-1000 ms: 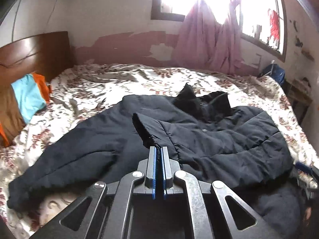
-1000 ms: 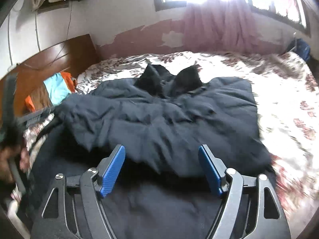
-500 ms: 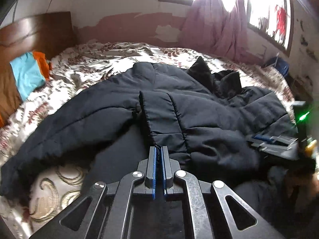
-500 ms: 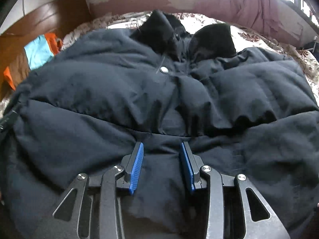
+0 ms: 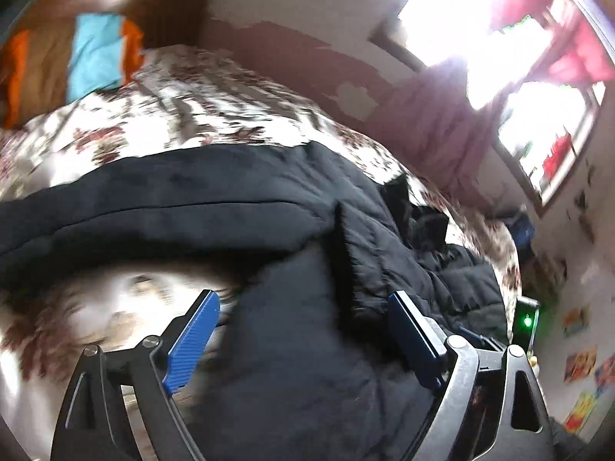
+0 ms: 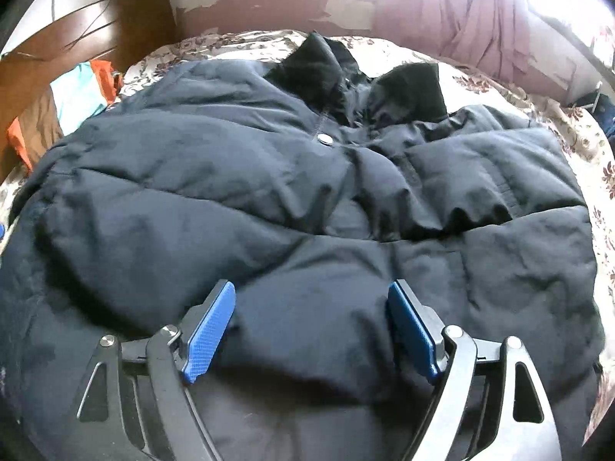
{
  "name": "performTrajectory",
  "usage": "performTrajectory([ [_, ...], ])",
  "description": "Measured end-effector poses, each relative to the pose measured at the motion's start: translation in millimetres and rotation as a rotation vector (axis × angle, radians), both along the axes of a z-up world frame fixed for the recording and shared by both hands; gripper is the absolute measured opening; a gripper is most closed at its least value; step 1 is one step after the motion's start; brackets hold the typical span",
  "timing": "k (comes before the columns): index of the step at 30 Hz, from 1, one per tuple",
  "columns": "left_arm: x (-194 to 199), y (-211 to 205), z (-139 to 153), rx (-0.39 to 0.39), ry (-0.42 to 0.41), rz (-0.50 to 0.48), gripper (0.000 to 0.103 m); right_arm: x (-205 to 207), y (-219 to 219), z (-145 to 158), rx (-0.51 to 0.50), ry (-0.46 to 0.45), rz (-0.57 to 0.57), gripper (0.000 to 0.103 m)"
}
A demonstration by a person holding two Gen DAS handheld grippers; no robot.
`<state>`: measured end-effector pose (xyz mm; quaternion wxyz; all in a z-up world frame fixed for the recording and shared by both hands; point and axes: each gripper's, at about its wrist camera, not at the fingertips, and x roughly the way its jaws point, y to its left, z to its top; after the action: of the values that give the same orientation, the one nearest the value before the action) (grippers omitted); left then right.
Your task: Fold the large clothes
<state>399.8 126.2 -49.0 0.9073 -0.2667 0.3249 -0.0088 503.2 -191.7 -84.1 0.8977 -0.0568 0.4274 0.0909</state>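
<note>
A large black puffer jacket (image 6: 307,192) lies spread on the floral bedspread (image 6: 576,130), collar at the far end, with both sleeves folded across its front. My right gripper (image 6: 311,311) is open, its blue pads just above the jacket's lower body, holding nothing. My left gripper (image 5: 303,319) is open and tilted, low over the jacket's (image 5: 269,211) left lower part beside the folded sleeve. The left wrist view is motion-blurred.
A wooden headboard (image 6: 77,38) with orange, teal and brown clothes (image 6: 69,107) stands at the left. Pink curtains (image 6: 461,19) hang under a bright window at the far wall. A device with a green light (image 5: 527,320) shows at the right.
My left gripper has let go of the sleeve, opened wide and swung, tilting its view. My right gripper closed partway, then opened again over the jacket's lower body.
</note>
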Motion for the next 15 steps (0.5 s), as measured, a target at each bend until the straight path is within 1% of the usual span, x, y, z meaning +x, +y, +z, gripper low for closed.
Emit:
performTrajectory([
  [3, -20.8, 34.3, -9.1, -0.05, 0.03, 0.08, 0.089, -12.7, 12.9, 14.7, 0.016, -0.019, 0.008, 0.078],
  [5, -40.6, 64.0, -22.5, -0.104, 0.045, 0.154, 0.09, -19.5, 25.6, 25.7, 0.033, -0.033, 0.03, 0.079],
  [7, -60.8, 94.4, -37.9, -0.16, 0.05, 0.237, 0.09, -24.2, 41.9, 36.0, 0.032, -0.059, 0.046, 0.082],
  [11, -93.6, 138.9, -65.5, -0.23, 0.008, 0.371, 0.092, -28.2, 74.7, 51.0, 0.047, -0.099, 0.059, 0.084],
  [12, -98.5, 150.9, -74.4, -0.276, 0.02, 0.416, 0.093, -26.2, 82.6, 53.1, 0.052, -0.105, 0.06, 0.084],
  [13, -99.2, 159.2, -78.8, -0.314, 0.031, 0.435, 0.093, -21.6, 92.1, 55.1, 0.055, -0.113, 0.058, 0.084],
  [15, -93.2, 179.3, -90.2, -0.435, 0.038, 0.441, 0.093, -13.6, 107.1, 55.1, 0.053, -0.121, 0.05, 0.084],
])
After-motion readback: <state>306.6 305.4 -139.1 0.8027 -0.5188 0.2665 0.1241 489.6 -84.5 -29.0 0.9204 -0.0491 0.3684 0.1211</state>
